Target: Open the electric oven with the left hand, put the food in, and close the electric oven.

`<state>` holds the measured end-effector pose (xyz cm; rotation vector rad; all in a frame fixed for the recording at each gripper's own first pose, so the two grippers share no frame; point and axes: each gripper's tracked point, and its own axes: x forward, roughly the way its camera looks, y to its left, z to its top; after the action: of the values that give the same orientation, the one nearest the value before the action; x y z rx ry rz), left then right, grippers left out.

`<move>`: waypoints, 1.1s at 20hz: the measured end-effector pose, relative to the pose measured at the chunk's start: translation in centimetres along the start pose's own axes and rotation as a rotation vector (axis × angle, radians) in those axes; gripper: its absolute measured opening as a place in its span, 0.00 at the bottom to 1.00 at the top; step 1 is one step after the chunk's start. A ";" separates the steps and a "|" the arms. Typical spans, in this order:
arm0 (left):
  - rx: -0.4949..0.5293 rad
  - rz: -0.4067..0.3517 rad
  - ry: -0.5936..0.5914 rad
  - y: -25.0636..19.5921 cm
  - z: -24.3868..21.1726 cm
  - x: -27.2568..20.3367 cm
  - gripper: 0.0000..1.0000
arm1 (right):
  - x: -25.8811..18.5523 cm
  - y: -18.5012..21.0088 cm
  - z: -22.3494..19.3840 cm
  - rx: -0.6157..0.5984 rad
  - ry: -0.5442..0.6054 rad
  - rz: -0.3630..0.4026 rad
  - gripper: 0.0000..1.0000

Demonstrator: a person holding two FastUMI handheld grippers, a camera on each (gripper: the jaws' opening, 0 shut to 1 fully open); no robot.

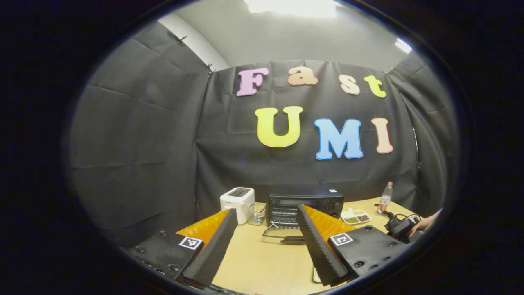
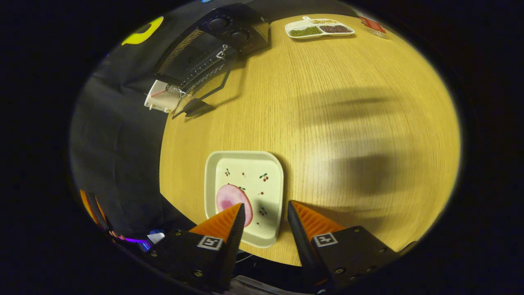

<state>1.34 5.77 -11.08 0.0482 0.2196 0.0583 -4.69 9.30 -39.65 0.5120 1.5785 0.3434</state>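
Both hand-held grippers have their fingers apart, empty: the left hand-held gripper (image 1: 266,233) faces the electric oven (image 1: 305,207), door down on the counter (image 2: 327,123). Under the right hand-held gripper (image 2: 264,223), one finger partly hides the pink food (image 2: 229,196) on a plate (image 2: 245,164).

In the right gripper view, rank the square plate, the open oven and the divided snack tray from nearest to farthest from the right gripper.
1. Square plate, just ahead of the right gripper, with the pink slice by one finger.
2. Oven, door down, far across the table at upper left.
3. Divided snack tray, at the far edge, about as far as the oven; too close to call.
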 end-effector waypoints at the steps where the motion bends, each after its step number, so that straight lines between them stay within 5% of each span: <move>1: 0.002 0.001 0.003 -0.1 -0.2 0.1 1.00 | 0.4 0.1 -0.1 0.005 0.002 0.003 0.48; 6: -0.004 0.007 0.003 -0.3 -0.2 0.5 1.00 | 0.4 0.0 0.0 0.006 0.019 0.013 0.45; 7: -0.006 0.007 -0.001 -0.3 -0.1 0.5 1.00 | 0.9 -1.1 -0.1 -0.004 0.008 -0.032 0.45; 9: -0.010 0.013 -0.003 -0.3 0.0 0.6 1.00 | 0.7 -1.3 -0.1 0.006 0.006 -0.020 0.06; 22: 0.000 0.013 -0.014 -0.8 0.5 1.0 1.00 | -0.1 0.2 0.2 0.053 -0.027 0.060 0.04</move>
<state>2.47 4.97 -10.85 0.0502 0.2058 0.0707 -4.45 9.44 -39.48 0.6040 1.5521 0.3394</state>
